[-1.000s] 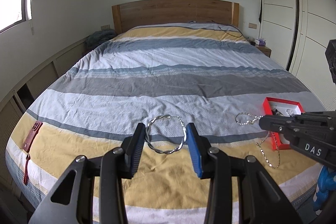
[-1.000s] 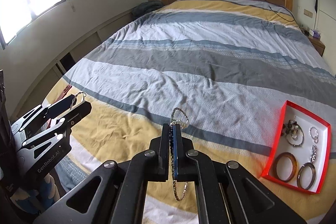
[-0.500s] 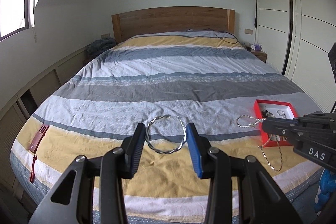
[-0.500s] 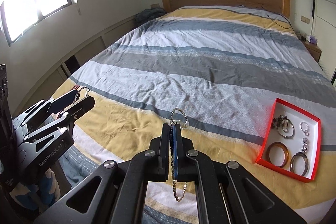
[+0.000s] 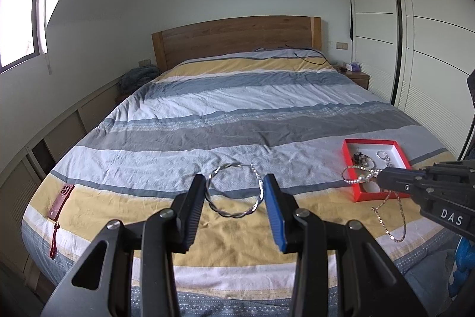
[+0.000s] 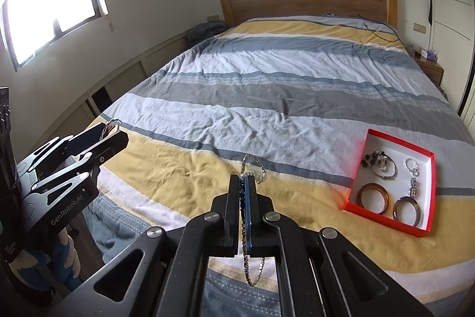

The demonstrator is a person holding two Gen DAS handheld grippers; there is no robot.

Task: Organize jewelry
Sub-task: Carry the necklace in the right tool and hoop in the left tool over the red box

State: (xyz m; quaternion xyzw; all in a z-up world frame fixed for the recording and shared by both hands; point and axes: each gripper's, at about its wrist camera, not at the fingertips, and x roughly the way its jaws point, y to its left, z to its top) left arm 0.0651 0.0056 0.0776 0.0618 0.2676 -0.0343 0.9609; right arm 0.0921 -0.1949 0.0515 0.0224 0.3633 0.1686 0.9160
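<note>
I had a twisted silver bangle (image 5: 236, 192) clamped across its width between the pads of my left gripper (image 5: 234, 198), the jaws standing about half apart with the ring filling the gap. The ring faced the left wrist camera nearly flat-on, its open ends at the top, held in the air above the yellow stripe at the foot of the bed (image 5: 237, 115). From the right wrist view I saw only a small loop of it (image 6: 111, 125) poking out past the left gripper's (image 6: 101, 138) fingertips.

My right gripper (image 6: 245, 186) was pinched fully together on a chain necklace (image 6: 252, 266). A beaded loop (image 6: 253, 165) stood out beyond the fingertips, and the thin chain ran back between the pads along the line of the fingers and hung in a narrow loop beneath them. In the left wrist view the same chain (image 5: 392, 219) dangled below the right gripper's tip (image 5: 381, 178), with the beaded loop just in front of the tray's near corner.

A red tray with a white floor (image 6: 427, 198) lay on the bedspread to the right of both grippers. It held two brown bangles (image 6: 372, 193) side by side at its near end, a silver ring with dark beads (image 6: 381, 164), and a small silver keyring with a chain (image 6: 412, 174).

A dark red phone case with a strap (image 5: 61, 202) lay at the bed's left edge.
</note>
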